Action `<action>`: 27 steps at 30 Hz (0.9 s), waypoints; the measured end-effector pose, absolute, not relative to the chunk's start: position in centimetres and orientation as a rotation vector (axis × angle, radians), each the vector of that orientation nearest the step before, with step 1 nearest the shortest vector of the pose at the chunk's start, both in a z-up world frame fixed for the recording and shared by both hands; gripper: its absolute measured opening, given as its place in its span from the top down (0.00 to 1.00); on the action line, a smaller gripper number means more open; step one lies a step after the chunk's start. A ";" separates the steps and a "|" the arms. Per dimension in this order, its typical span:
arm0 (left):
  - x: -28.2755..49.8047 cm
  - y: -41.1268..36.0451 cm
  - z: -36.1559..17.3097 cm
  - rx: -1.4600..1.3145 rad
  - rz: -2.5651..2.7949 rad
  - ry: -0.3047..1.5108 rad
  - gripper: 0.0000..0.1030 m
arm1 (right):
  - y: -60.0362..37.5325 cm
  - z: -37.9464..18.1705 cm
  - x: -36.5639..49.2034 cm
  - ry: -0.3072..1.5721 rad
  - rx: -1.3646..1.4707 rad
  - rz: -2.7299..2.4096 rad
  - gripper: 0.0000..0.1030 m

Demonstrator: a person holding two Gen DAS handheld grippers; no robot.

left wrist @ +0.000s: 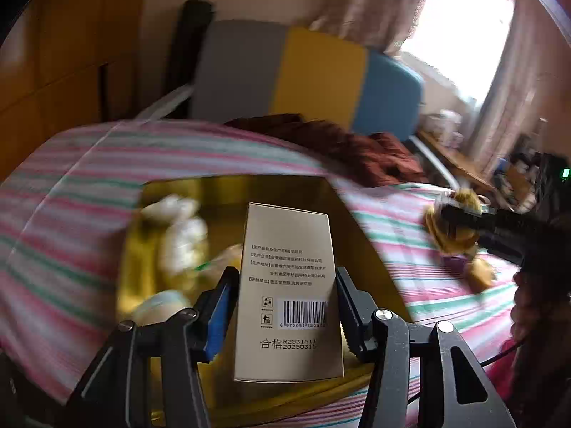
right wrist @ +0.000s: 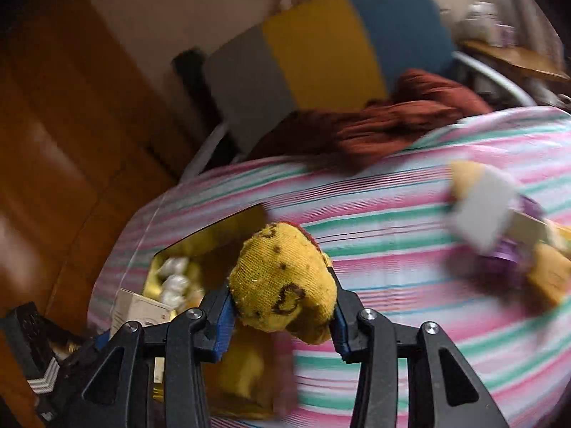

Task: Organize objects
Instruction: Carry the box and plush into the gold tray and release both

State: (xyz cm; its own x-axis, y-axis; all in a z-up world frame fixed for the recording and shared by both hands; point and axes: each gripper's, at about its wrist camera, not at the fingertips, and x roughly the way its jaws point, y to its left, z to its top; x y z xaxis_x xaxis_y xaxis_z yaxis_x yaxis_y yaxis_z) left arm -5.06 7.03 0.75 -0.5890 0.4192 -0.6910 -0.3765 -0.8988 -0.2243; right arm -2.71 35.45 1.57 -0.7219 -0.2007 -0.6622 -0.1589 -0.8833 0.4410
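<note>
My left gripper (left wrist: 285,285) is shut on a beige carton (left wrist: 287,296) with a barcode and Chinese print, held upright above an open gold box (left wrist: 357,228) on the striped bed. Blurred white and yellow items (left wrist: 182,235) lie inside the box. My right gripper (right wrist: 282,303) is shut on a balled yellow sock (right wrist: 282,281) with brown marks, above the bed near the gold box (right wrist: 249,217). The right gripper with the sock also shows in the left wrist view (left wrist: 453,221). The carton in the left gripper shows at lower left of the right wrist view (right wrist: 139,310).
The bed has a pink, green and white striped sheet (left wrist: 71,214). A dark red cloth (left wrist: 357,146) lies at its far side. A grey, yellow and blue cushion (left wrist: 314,75) stands behind. Blurred yellow, white and purple items (right wrist: 499,221) lie on the bed at right. Wooden cabinets (right wrist: 71,125) stand left.
</note>
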 end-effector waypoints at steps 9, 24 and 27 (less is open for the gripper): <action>-4.7 2.6 -1.2 -1.149 2.544 -0.142 0.28 | 26.9 2.5 -9.7 -0.682 1.135 -2.634 0.34; -3.0 2.6 0.3 -1.066 2.642 -0.105 0.25 | 23.5 0.4 -3.2 -0.354 1.197 -2.735 0.34; -2.3 2.9 0.9 -1.032 2.676 -0.076 0.22 | 23.7 0.4 -2.2 -0.332 1.199 -2.760 0.33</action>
